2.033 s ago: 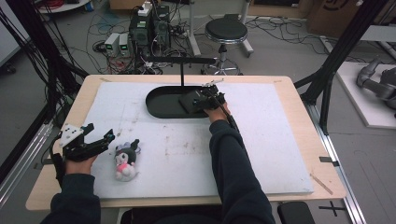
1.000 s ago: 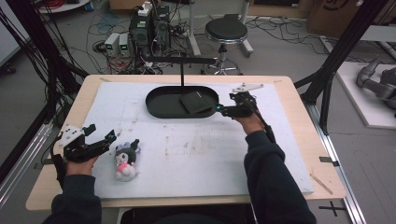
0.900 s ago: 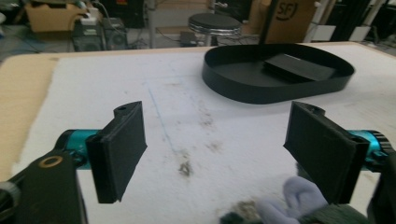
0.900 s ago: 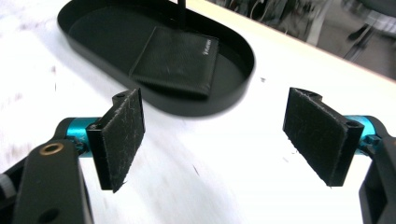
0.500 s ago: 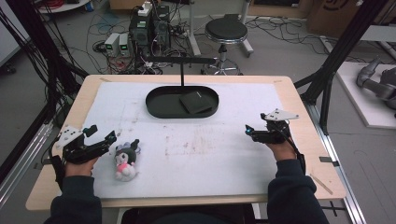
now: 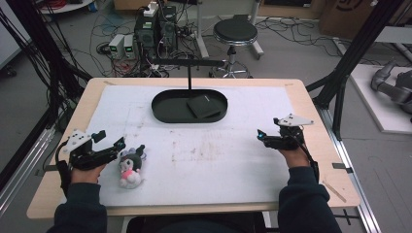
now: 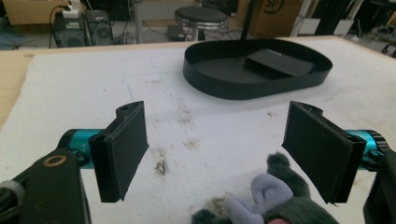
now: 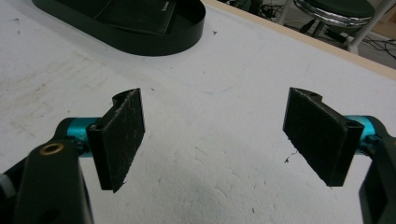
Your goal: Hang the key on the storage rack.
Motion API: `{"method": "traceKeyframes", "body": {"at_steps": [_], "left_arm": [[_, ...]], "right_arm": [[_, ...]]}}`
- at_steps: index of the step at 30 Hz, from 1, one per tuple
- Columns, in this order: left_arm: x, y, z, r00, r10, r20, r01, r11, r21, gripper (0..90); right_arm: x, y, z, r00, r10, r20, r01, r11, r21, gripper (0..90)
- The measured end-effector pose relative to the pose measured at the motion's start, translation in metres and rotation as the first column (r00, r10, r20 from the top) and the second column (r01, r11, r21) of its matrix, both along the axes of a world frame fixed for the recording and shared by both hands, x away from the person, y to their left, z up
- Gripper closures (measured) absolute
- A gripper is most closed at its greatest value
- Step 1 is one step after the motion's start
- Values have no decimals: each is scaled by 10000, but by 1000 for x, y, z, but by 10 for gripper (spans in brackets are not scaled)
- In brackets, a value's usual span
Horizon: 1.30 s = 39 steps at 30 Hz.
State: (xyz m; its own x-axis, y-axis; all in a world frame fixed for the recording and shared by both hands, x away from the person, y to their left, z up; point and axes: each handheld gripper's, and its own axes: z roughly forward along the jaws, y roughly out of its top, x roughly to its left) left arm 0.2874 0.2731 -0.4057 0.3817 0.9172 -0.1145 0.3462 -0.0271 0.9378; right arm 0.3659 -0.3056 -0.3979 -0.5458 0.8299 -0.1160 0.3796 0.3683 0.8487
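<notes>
The left gripper (image 6: pixel 108 149) sits at the near left of the table, its jaws standing wide, and nothing is pressed between them. They have just been closing a little, but no thing is caught yet. Just beside its tips lies the plush toy (image 6: pixel 129 166), touching nothing of the gripper as far as I can tell. In the left gripper view the toy (image 7: pixel 275 196) is low, close in front of the right-hand jaw and a bit under it, not centred between the two jaws.

The toy is small and soft, with a dark grey head, pointed ears, a white body and some pink in the middle. It lies on its back or side on the white mat (image 6: pixel 218 160); I cannot tell exactly which. It will probably squash easily when it is gripped.

The right gripper (image 6: pixel 265 138) rests at the near right, well apart from the toy, also wide and empty; before it there is only the stained mat.

Farther from both grippers, past the middle of the mat, stands the black oval tray (image 6: pixel 167 114). A flat black pouch (image 6: pixel 203 107) already lies inside it, at its right part.

My judgement: the pouch seems to be done and the toy is what is left. It is not yet gripped, so the left gripper must first centre over it, close, and then carry it to the tray.
</notes>
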Motion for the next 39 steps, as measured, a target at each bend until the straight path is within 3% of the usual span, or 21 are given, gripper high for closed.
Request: {"method": "traceKeyframes", "body": {"at_steps": [6, 10, 12, 16, 18, 19, 21, 22, 23, 24, 26, 27, 29, 30, 33, 36, 39], "left_arm": [[-1, -12, -4, 9952, -167, -964, 180, 9998, 131, 213], [-5, -19, -6, 9845, -123, -1749, 190, 9991, 367, 213], [-8, -25, -9, 9753, -173, -2201, 276, 9987, 437, 213], [-11, -37, -18, 9419, -547, -3315, 758, 9958, 512, 213], [-11, -41, -22, 9287, -486, -3675, 802, 9943, 710, 213], [-11, -43, -24, 9237, -410, -3808, 794, 9931, 859, 211], [-11, -44, -26, 9214, -251, -3878, 729, 9914, 1089, 198], [-10, -43, -26, 9220, -269, -3863, 754, 9910, 1109, 203], [-10, -42, -25, 9268, -319, -3742, 789, 9907, 1108, 234], [-10, -41, -24, 9304, -407, -3642, 873, 9898, 1122, 301], [-6, -39, -23, 9311, -532, -3609, 1006, 9884, 1140, 333], [-5, -39, -22, 9346, -517, -3520, 989, 9882, 1173, 348], [-2, -40, -20, 9449, -616, -3214, 1067, 9864, 1247, 364], [1, -41, -18, 9544, -691, -2905, 1125, 9844, 1354, 367], [9, -49, -13, 9662, -994, -2379, 1410, 9762, 1649, 370], [19, -62, -15, 9625, -1443, -2297, 1960, 9553, 2212, 369], [23, -68, -19, 9569, -1509, -2482, 2083, 9519, 2245, 357]], "right_arm": [[-2, -2, 0, 10000, -73, -7, 73, 10000, 61, 213], [0, -2, -3, 10000, -33, -53, 33, 10000, -88, 213], [0, -2, -3, 10000, 29, -51, -30, 9999, -157, 213], [0, -1, -4, 9999, 104, -34, -105, 9998, -176, 213], [2, 0, -5, 9999, 136, -103, -137, 9998, -160, 213], [2, 0, -5, 9998, 146, -135, -149, 9997, -169, 213], [3, 1, -5, 9998, 145, -149, -148, 9997, -185, 213], [3, 1, -5, 9998, 164, -142, -167, 9997, -189, 213], [2, 2, -5, 9998, 170, -128, -172, 9997, -180, 213], [2, 2, -5, 9998, 165, -135, -167, 9997, -192, 213], [2, 2, -6, 9997, 156, -170, -159, 9997, -197, 213], [3, 2, -6, 9997, 168, -152, -171, 9996, -226, 213], [3, 3, -6, 9997, 186, -164, -190, 9995, -239, 213], [3, 3, -6, 9997, 174, -167, -178, 9996, -229, 213], [3, 2, -6, 9998, 136, -136, -139, 9997, -218, 213], [3, 3, -6, 9998, 112, -153, -115, 9997, -209, 214], [2, 3, -6, 9998, 127, -161, -130, 9997, -209, 213]]}}
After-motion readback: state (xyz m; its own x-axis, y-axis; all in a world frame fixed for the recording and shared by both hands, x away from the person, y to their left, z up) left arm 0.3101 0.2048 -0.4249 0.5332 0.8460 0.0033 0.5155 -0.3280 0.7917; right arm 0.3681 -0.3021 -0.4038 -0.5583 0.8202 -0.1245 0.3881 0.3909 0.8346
